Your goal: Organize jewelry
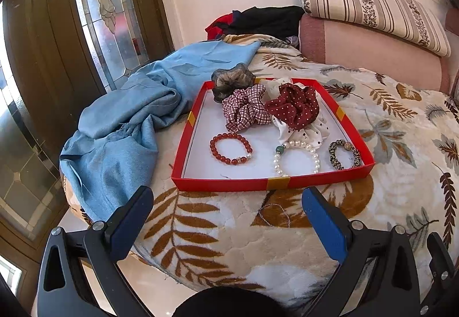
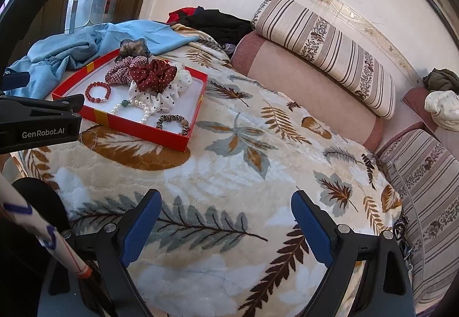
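— Where are the left tongs [image 1: 228,215]?
— Level over the bed, spread wide, empty; the red tray [image 1: 223,183] of bracelets lies just ahead.
— The right tongs [image 2: 226,219]?
— Wide open, empty; tray far front-left.

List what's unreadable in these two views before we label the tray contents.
- White polka-dot scrunchie: mostly covered by the dark red dotted scrunchie in both views.
- Pearl bracelet: its top runs under the white scrunchie, so the loop is not fully shown.
- Dark gauzy scrunchie: sits on the red tray's far rim; inside or outside is unclear.
- Tray's left corner, right wrist view: blocked by the left tongs.
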A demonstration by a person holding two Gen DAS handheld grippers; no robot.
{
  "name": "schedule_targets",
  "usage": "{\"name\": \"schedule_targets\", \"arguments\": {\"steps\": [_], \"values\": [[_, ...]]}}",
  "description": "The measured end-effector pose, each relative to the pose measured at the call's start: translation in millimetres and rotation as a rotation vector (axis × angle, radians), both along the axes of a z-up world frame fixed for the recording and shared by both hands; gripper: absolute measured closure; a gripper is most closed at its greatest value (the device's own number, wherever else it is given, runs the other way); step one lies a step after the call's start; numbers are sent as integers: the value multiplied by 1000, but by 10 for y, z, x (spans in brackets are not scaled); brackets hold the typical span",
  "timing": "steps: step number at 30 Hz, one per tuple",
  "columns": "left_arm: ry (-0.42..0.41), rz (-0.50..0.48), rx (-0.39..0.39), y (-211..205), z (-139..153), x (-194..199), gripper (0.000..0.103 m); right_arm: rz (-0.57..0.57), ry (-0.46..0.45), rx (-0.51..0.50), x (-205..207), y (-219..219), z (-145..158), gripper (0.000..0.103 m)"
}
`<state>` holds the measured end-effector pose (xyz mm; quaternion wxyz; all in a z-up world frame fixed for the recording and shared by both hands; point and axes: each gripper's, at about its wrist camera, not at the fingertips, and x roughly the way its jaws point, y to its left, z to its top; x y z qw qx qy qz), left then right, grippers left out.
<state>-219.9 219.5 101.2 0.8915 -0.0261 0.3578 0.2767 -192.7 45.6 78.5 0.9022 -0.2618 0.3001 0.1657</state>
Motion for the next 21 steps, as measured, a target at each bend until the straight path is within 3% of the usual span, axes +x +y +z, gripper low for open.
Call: {"name": "schedule_targets", "arguments": {"steps": [21], "values": [[3,7,-6,3,-3,-22,0,-2,10,-4,-32,-28,-45,9]]}}
